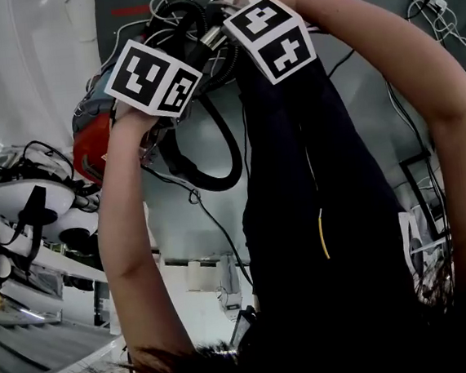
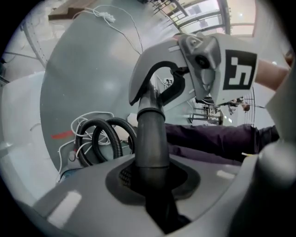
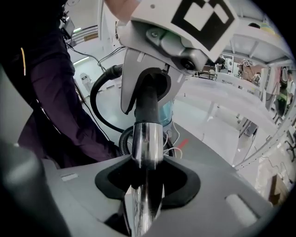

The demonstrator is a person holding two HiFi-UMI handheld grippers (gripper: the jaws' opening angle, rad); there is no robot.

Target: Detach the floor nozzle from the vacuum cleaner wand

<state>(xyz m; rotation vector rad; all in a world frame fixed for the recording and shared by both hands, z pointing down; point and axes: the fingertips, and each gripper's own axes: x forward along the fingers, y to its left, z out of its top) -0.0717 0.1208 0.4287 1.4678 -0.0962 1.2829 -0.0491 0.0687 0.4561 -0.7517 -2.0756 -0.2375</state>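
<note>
**When Parting the Wand Joint: Grip and Handling**

While the left claw [image 2: 150, 187] pinches the dark plastic tube [image 2: 151, 139] and the right claw [image 3: 146, 194] clamps the chrome wand [image 3: 147, 143], both parts are held in the air, joined end to end. The floor nozzle head shows in no view. Whether the plastic tube at the wand's end is its neck cannot be told. Expect rigid, light parts. Polished chrome will likely slip, so grip close to the wand's end. The corrugated hose [image 2: 108, 134] beside the wand may drag.
</note>
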